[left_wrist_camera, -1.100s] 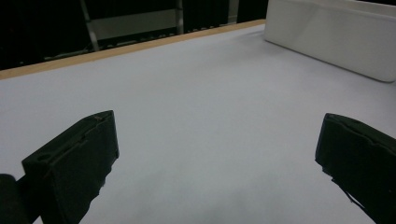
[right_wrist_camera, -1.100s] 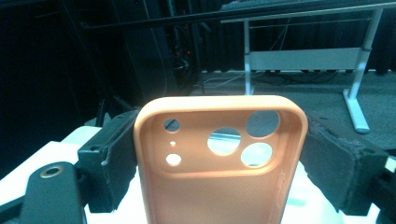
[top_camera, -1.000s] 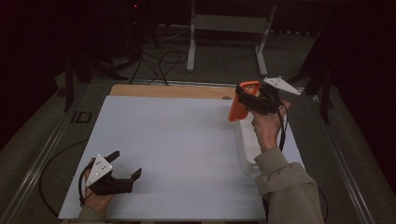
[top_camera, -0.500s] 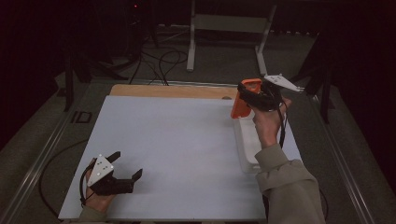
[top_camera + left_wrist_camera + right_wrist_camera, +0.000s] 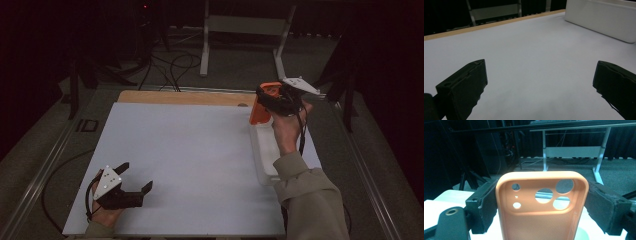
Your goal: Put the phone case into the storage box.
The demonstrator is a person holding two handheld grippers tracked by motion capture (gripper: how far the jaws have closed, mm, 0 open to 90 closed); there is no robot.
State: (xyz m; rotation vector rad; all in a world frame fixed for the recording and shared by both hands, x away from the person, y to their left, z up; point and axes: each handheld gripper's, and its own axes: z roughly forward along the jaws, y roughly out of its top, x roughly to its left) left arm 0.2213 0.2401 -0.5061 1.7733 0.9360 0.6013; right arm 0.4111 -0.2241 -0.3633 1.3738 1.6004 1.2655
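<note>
Two grippers in the high view: right gripper (image 5: 270,100) pinches an orange case (image 5: 260,107) above a white tray (image 5: 265,160); left gripper (image 5: 135,180) rests on the counter (image 5: 200,160), jaws spread. Left gripper view: nothing between the jaws (tray beyond, right). Right gripper view: case (image 5: 541,207) clamped upright between both jaws.

The desk (image 5: 190,165) carries a pale, matte white top with a bare wooden strip (image 5: 185,97) along its far edge. The surrounding room is dark. The floor (image 5: 230,70) is grey. Black cables (image 5: 170,65) lie looped on it beyond the desk. A white metal frame (image 5: 245,25) with two splayed legs stands farther back. Dark stands (image 5: 80,75) rise at the left, against black surroundings.
</note>
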